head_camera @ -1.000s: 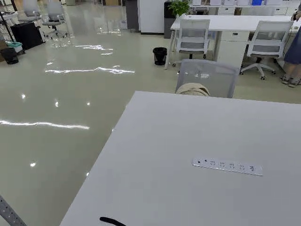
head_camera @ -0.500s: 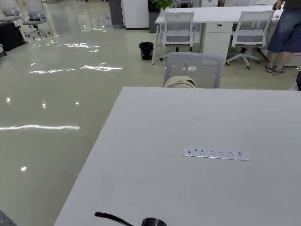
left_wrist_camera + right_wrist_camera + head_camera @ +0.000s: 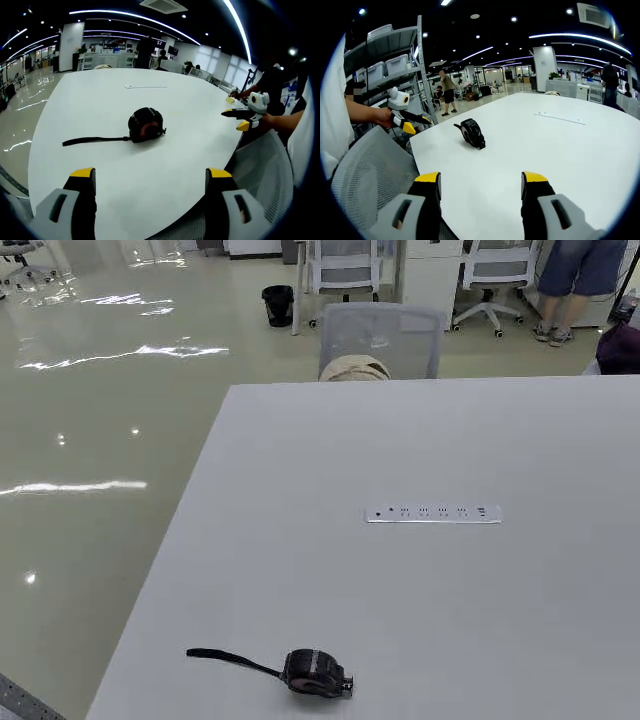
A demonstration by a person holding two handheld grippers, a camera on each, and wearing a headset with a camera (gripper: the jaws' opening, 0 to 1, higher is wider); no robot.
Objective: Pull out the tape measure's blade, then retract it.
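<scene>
The tape measure (image 3: 318,673) lies on its side on the white table (image 3: 420,620), low in the head view at about 6 o'clock, close to the near edge. Its black wrist strap (image 3: 225,658) trails flat toward 9 o'clock. A power strip (image 3: 433,513) is set into the top well beyond it, toward 1 o'clock.

The left gripper (image 3: 150,175) and the right gripper (image 3: 480,177) both stand wide apart and carry nothing. They are short of the table edge, and the case sits at 12 o'clock ahead of each.

The case looks like a hard, dense, rounded shell, so it will likely skate on the smooth top unless it is clamped across its flat faces. The blade should be thin, springy steel under spring return, so it is best pinched at its hook tab and let back slowly. The limp strap is a poor hold.

A small nub at the case's 4 o'clock corner may be the hook tab, but it is too small to confirm. I cannot make out any lock button.
</scene>
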